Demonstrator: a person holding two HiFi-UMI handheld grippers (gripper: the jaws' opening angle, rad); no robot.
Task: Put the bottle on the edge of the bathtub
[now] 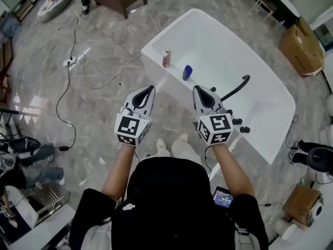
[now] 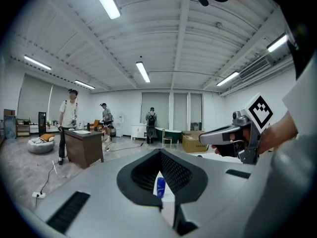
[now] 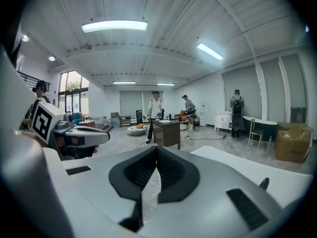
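While both jaws are closed, the blue bottle (image 1: 187, 72) stands well ahead, untouched.

the bathtub (image 1: 208, 30) is smooth glossy white, the floor (image 1: 104, 103) polished marbled stone, the box (image 1: 301, 48) matt cardboard.

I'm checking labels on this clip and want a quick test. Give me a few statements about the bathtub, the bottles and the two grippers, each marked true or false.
1. A blue bottle and a pale bottle stand on the edge of the bathtub. True.
2. The right gripper holds the blue bottle. False: its jaws are together with nothing between them.
3. The left gripper carries nothing. True.
4. The black faucet lies on the floor. False: it stands at the bathtub's rim and arches over the basin.
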